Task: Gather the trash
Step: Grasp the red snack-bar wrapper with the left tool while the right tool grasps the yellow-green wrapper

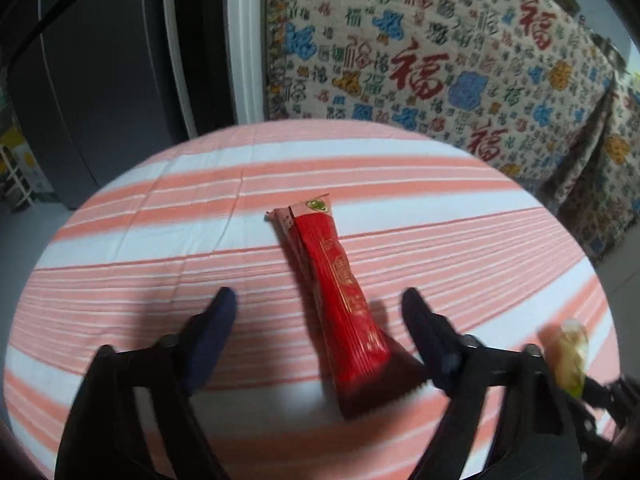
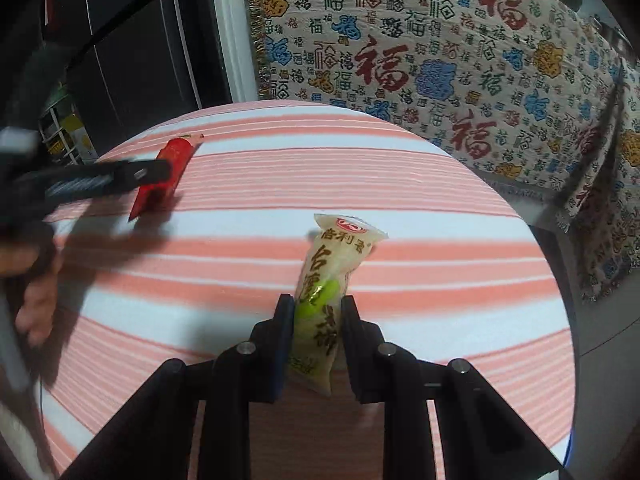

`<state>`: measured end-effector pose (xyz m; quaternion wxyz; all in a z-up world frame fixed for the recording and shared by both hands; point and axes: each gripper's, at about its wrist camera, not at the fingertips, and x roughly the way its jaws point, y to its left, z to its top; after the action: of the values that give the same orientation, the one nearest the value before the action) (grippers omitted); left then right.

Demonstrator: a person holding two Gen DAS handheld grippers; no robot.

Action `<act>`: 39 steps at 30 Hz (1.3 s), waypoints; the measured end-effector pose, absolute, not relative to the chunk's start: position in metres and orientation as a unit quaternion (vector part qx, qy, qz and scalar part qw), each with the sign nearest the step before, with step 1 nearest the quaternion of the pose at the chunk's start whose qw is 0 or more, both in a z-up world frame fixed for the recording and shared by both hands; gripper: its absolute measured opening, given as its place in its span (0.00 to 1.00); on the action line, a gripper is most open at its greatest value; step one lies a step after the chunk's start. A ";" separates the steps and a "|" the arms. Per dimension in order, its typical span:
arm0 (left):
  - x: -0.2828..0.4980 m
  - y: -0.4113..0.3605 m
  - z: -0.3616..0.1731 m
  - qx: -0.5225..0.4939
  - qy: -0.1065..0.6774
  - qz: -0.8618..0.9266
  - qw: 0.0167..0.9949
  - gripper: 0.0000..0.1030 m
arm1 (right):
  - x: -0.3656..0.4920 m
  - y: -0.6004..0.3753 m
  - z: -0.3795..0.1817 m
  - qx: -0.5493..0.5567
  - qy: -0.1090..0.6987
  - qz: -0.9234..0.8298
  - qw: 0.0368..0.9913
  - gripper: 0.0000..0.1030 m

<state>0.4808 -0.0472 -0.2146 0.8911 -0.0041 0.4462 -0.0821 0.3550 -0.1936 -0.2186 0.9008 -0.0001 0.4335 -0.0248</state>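
Note:
A red snack wrapper lies on the pink-and-white striped tablecloth, between the fingers of my left gripper, which is open around it without touching. In the right wrist view the same red wrapper shows at far left with the left gripper's finger across it. My right gripper is shut on a pale yellow-green snack packet and holds it just above the cloth. That packet shows blurred at the right edge of the left wrist view.
A sofa under a cream throw printed with Chinese characters stands beyond the table's far edge. A dark cabinet or door and a white frame are at back left. A small shelf with items stands left.

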 end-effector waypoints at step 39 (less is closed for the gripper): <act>0.275 -0.016 -0.224 0.052 0.445 -0.102 0.888 1.00 | 0.274 -0.198 -0.234 -0.030 0.430 -0.012 0.902 0.81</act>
<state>0.2750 -0.0155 -0.2242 0.8883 0.0520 0.4447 -0.1023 0.2743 -0.1977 -0.2335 0.9024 -0.0298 0.4298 -0.0115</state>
